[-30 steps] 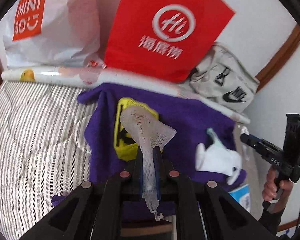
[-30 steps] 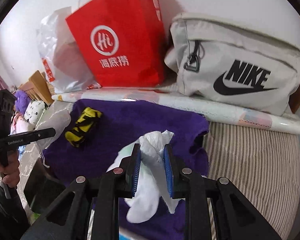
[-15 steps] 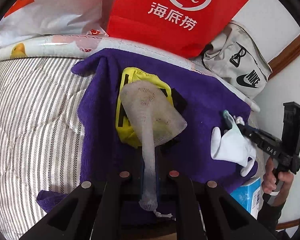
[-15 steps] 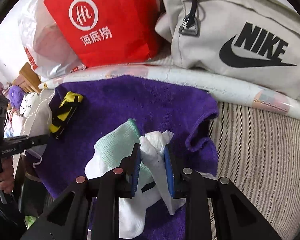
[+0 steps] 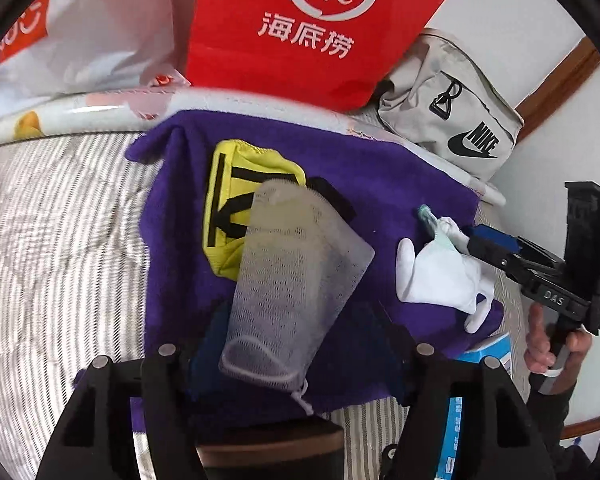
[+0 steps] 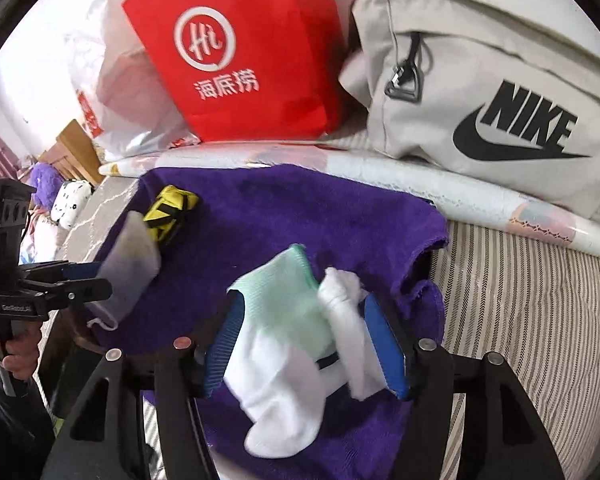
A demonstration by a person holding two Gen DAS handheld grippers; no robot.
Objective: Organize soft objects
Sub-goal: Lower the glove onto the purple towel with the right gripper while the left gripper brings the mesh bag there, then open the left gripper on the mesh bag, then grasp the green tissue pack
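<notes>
Both of your grippers have let go since a second ago: then each was pinched on its item above the cloth, and now both have come lower and their fingers are opening. Your left gripper [image 5: 296, 356] has its fingers spread apart, with the white mesh drawstring pouch [image 5: 296, 280] lying between them, no longer pressed. It rests on the purple fleece towel [image 5: 384, 184], its far end overlapping the yellow-and-black folded pouch [image 5: 244, 204]. Your right gripper [image 6: 304, 344] is also parting its blue-padded fingers [image 6: 384, 344]; the white sock bundle with a mint-green cuff [image 6: 288, 332] sits loosely in the gap, touching the towel [image 6: 300, 216] near its right edge (one white end leans against the right pad, so it may cling as you back off).

You seem to be using the towel as the sorting area on the striped bed quilt [image 6: 532, 304], with each soft item on its own patch. That explains the spacing: sock to one side, mesh pouch and yellow pouch to the other. Behind the towel, the red paper shopping bag [image 6: 236, 56] and the grey Nike bag [image 6: 492, 88] lean at the wall, untouched. I judge both placements nearly done; lift straight away so nothing drags.
</notes>
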